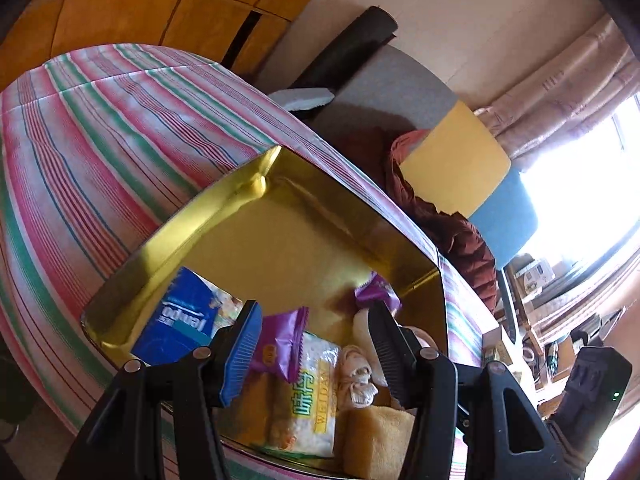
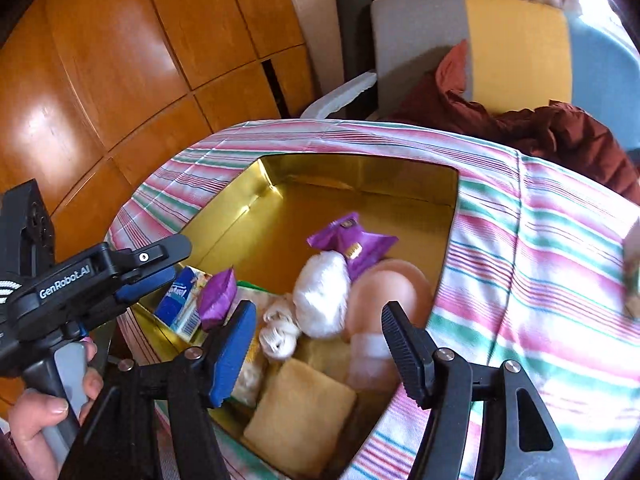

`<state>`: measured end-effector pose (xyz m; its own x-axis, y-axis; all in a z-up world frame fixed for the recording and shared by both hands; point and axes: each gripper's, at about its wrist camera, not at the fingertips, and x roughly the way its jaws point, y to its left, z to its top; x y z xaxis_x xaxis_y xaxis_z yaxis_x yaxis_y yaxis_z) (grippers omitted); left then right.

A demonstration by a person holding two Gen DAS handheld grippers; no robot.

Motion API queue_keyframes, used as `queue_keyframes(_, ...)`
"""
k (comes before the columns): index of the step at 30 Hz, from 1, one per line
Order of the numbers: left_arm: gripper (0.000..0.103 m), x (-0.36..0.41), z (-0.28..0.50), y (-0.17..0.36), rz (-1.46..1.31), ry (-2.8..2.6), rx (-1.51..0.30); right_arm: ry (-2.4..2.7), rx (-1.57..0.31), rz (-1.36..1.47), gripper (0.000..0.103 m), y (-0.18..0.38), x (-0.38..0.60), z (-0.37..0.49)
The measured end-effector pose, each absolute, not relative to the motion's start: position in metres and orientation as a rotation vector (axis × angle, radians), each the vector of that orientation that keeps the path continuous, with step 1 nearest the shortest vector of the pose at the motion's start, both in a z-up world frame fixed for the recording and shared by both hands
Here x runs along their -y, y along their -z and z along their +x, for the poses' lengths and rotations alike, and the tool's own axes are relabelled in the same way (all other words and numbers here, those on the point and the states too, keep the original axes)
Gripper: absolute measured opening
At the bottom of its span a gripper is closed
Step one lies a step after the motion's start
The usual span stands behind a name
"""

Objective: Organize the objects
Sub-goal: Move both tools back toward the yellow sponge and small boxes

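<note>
Both tongs, left (image 1: 316,344) and right (image 2: 318,346), are held wide and empty above the gold box (image 2: 360,168) (snacks, tissues, socks inside). The next item should be lowered into the bare far corner, not dropped.

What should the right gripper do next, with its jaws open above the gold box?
Probably lift the right gripper away and go for another object: its jaws are open with nothing between them, and the pink bottle below it already lies in the gold box among the other items.

One gold box (image 2: 360,176), perhaps two purple packets (image 2: 352,240).
</note>
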<state>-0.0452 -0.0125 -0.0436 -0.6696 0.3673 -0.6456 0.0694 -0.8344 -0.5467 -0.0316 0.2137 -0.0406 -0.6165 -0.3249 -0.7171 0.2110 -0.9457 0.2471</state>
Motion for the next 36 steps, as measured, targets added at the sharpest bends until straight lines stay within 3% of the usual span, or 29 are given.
queue_keyframes(11, 0.056, -0.021, -0.034, 0.036, -1.132, -2.56, 0.641, 2.68, 0.239, 1.231, 0.075, 0.039, -0.244, -0.013)
queue_keyframes(24, 0.056, -0.093, -0.001, 0.022, -1.014, -2.451, 0.335, 2.883, 0.424, 1.309, 0.075, 0.058, -0.342, 0.021)
queue_keyframes(36, 0.056, -0.147, 0.032, 0.024, -0.967, -2.367, 0.151, 3.191, 0.76, 1.476, 0.074, 0.096, -0.5, 0.05)
